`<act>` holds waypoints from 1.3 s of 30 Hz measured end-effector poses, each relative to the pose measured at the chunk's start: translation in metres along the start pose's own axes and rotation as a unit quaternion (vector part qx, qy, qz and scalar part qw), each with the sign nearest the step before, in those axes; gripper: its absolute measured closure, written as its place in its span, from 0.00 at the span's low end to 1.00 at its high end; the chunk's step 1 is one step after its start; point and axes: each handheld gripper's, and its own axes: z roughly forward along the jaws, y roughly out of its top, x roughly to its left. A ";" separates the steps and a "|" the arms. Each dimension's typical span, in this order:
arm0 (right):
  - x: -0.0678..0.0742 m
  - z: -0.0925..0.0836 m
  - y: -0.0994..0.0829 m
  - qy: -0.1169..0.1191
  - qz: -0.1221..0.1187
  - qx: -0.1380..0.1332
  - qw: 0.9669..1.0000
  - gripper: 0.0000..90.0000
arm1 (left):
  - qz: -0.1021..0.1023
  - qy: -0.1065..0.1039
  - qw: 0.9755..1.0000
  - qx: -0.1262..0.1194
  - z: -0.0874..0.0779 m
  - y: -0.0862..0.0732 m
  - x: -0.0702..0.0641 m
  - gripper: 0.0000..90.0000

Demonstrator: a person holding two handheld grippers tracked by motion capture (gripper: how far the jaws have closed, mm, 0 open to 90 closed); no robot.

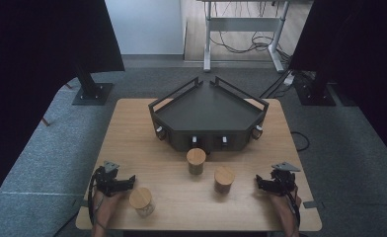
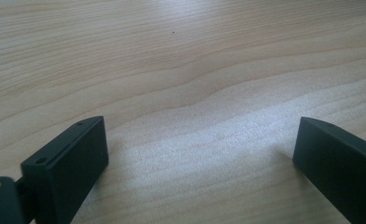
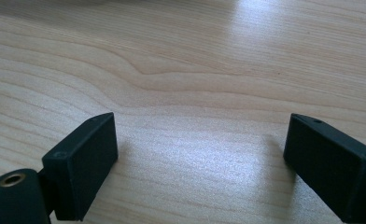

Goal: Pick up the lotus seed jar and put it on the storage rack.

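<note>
Pale wooden rectangular bench (image 1: 132, 128) seen from the high view, set on grey carpet; dark angular metal tray with raised rails (image 1: 209, 116) standing at the far centre of the bench, small knobs along its front faces.

Three small glass jars with round wooden lids on the near half: centre jar (image 1: 196, 161) just in front of the tray's front face; right-centre jar (image 1: 224, 179) nearer the person and apart from the centre jar; left jar (image 1: 142, 201) near the front edge, just beside the left claw (image 1: 131, 181), whether touching cannot be told.

Left claw at the near left of the bench, held in a hand (image 1: 108, 202), pointing toward the bench's middle; in the left gripper view, left claw (image 2: 200, 154) with jaws standing wide apart, bare wood grain between them, nothing gripped.

Right claw (image 1: 258, 183) at the near right of the bench, held in the other hand (image 1: 282, 203), pointing inward, well apart from the right-centre jar; in the right gripper view, right claw (image 3: 200, 149) with jaws likewise wide apart over bare wood, nothing between them.

Beyond the bench: black stands at left and right, a white-legged desk frame with trailing cables at the far side.
</note>
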 end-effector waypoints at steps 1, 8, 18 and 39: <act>0.000 0.000 0.000 0.000 0.000 0.000 1.000 0.10 | -0.004 -0.001 1.000 -0.003 -0.001 -0.001 0.001 0.05; 0.000 -0.001 -0.001 -0.001 0.001 0.000 1.000 0.10 | -0.007 -0.008 1.000 -0.027 -0.009 -0.002 -0.002 0.06; 0.000 -0.001 -0.001 -0.001 0.001 -0.001 1.000 0.10 | -0.002 -0.001 0.998 -0.069 -0.026 0.002 -0.005 0.06; 0.000 -0.001 -0.001 -0.001 0.001 -0.001 1.000 0.10 | -0.001 -0.015 0.992 -0.121 -0.055 0.012 -0.007 0.06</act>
